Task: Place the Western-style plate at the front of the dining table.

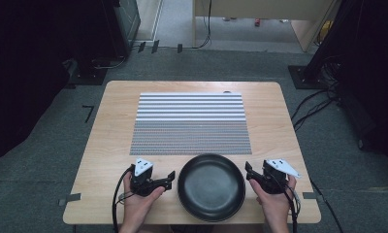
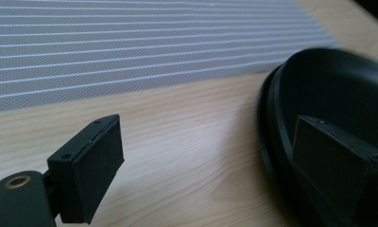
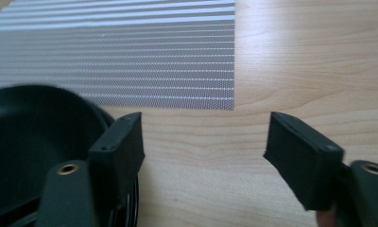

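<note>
A black shallow bowl point(image 1: 211, 187) sits at the table's front middle. My left gripper point(image 1: 171, 178) is just left of it, held in a hand, and stands open. In the left gripper view the bowl point(image 2: 329, 71) has its rim between the jaws of my left gripper point(image 2: 210, 165); the far jaw is over the bowl and no pad presses on it. My right gripper point(image 1: 249, 172) is just right of the bowl, also open. In the right gripper view the bowl point(image 3: 31, 137) lies beside the left jaw of my right gripper point(image 3: 203, 151), with bare wood between the jaws.
A grey striped mat point(image 1: 191, 124) covers the middle and far part of the wooden table point(image 1: 269, 111). The table's front edge runs just below the bowl. Dark stands and cables are on the floor around the table.
</note>
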A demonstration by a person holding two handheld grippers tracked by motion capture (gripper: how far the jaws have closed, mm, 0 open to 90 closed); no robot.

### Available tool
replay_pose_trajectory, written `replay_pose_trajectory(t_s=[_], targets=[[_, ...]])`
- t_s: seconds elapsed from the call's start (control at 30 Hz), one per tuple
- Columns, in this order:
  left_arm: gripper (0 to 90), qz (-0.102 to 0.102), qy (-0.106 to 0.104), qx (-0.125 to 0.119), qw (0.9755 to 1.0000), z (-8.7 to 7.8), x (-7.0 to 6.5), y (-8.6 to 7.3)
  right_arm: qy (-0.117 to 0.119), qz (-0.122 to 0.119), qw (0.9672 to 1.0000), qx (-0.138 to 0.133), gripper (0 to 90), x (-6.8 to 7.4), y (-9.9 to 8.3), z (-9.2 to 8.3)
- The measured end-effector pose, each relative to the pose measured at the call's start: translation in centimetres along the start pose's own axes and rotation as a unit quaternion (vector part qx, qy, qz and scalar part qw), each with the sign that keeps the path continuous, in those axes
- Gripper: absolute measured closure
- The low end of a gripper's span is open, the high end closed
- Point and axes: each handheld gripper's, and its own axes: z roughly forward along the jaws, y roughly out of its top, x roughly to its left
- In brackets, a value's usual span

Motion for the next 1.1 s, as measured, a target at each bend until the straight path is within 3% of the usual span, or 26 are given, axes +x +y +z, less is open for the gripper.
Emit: replay_pose_trajectory(t_s=[0.07, 0.2, 0.23, 0.3, 0.37, 0.4, 0.43, 0.6, 0.63, 0.7, 0.9, 1.0, 1.1], targets=[[11.8, -0.009, -0.015, -0.006, 0.9998, 0.2, -0.3, 0.5, -0.001, 0.007, 1.0, -0.003, 31.4, 0.2, 0.1, 0.1], [13.5, -0.003, -0.024, -0.002, 0.9997, 0.9, -1.0, 0.7, -0.006, 0.006, 0.9996, -0.027, 37.3, 0.8, -0.3, 0.3], [13.7, 0.001, -0.025, 0.003, 0.9997, 1.2, -1.3, 0.4, 0.003, 0.008, 0.9995, -0.03, 43.2, 0.8, -0.7, 0.3], [13.9, 0.006, -0.027, 0.009, 0.9996, 1.5, -1.5, 0.0, 0.031, 0.003, 0.9992, -0.023, 46.6, 0.7, -1.2, 0.4], [14.7, 0.009, -0.03, 0.01, 0.9994, 1.6, -1.7, -0.3, 0.067, 0.023, 0.9971, -0.027, 49.9, 0.5, -1.5, 0.1], [14.8, 0.009, -0.03, 0.01, 0.9994, 1.6, -1.7, -0.3, 0.067, 0.023, 0.9971, -0.027, 49.9, 0.5, -1.5, 0.1], [17.3, 0.01, -0.031, 0.009, 0.9994, 1.5, -1.9, -0.6, 0.096, 0.026, 0.9947, -0.027, 50.0, 0.6, -1.6, 0.0], [24.2, 0.011, -0.029, 0.007, 0.9995, 1.3, -2.3, -1.4, 0.12, 0.015, 0.9926, -0.014, 51.5, 1.1, -2.1, 0.1], [26.8, 0.009, -0.023, 0.008, 0.9997, 1.3, -2.3, -1.7, 0.134, 0.02, 0.9908, -0.005, 52.2, 1.2, -2.3, 0.4], [30.7, 0.001, -0.03, 0.007, 0.9995, 1.3, -2.2, -1.9, 0.137, 0.021, 0.9904, 0.008, 52.5, 1.2, -2.4, 0.5], [38.9, 0.0, -0.037, 0.002, 0.9993, 1.0, -2.4, -2.2, 0.137, 0.012, 0.9905, 0.003, 56.5, 1.2, -2.4, 0.3], [42.2, -0.001, -0.045, 0.002, 0.999, 1.0, -2.5, -2.3, 0.116, 0.009, 0.9932, 0.011, 62.3, 1.3, -2.5, 0.2], [45.8, 0.003, -0.049, 0.002, 0.9988, 0.9, -2.5, -2.3, 0.115, 0.017, 0.9931, 0.01, 62.9, 1.3, -2.6, 0.2]])
